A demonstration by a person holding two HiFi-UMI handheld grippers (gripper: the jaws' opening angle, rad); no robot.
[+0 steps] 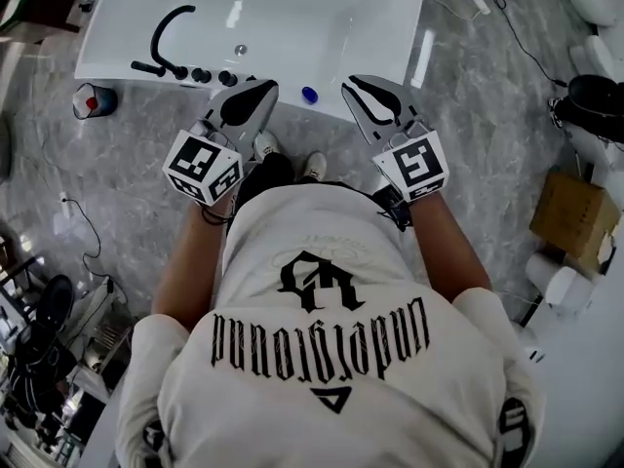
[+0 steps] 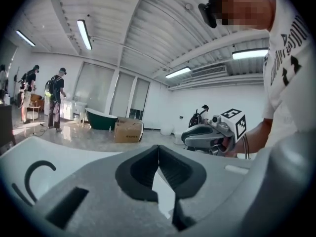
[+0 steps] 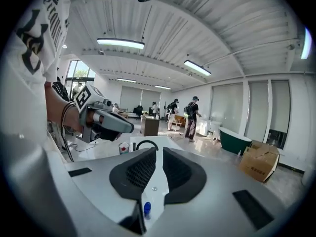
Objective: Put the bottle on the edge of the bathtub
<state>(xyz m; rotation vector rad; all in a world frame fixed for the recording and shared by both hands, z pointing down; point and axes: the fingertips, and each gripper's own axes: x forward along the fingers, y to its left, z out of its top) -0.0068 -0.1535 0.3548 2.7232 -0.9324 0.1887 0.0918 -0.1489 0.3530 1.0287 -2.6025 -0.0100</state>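
A small white bottle with a blue cap [image 1: 310,95] stands upright on the near rim of the white bathtub [image 1: 127,72], between my two grippers and touched by neither. My left gripper [image 1: 255,91] hovers over the rim just left of the bottle, and its jaws [image 2: 158,148] meet at the tips with nothing in them. My right gripper [image 1: 363,91] hangs right of the bottle. Its jaws [image 3: 159,149] stand a narrow gap apart and hold nothing. Through that gap the bottle's blue cap [image 3: 146,210] shows far below.
A black faucet [image 1: 166,37] and knobs sit on the tub's near-left rim. A red-and-white cup [image 1: 95,99] stands on the grey floor left of the tub. A cardboard box [image 1: 575,217] lies at the right, with cables and gear at lower left. People stand far off.
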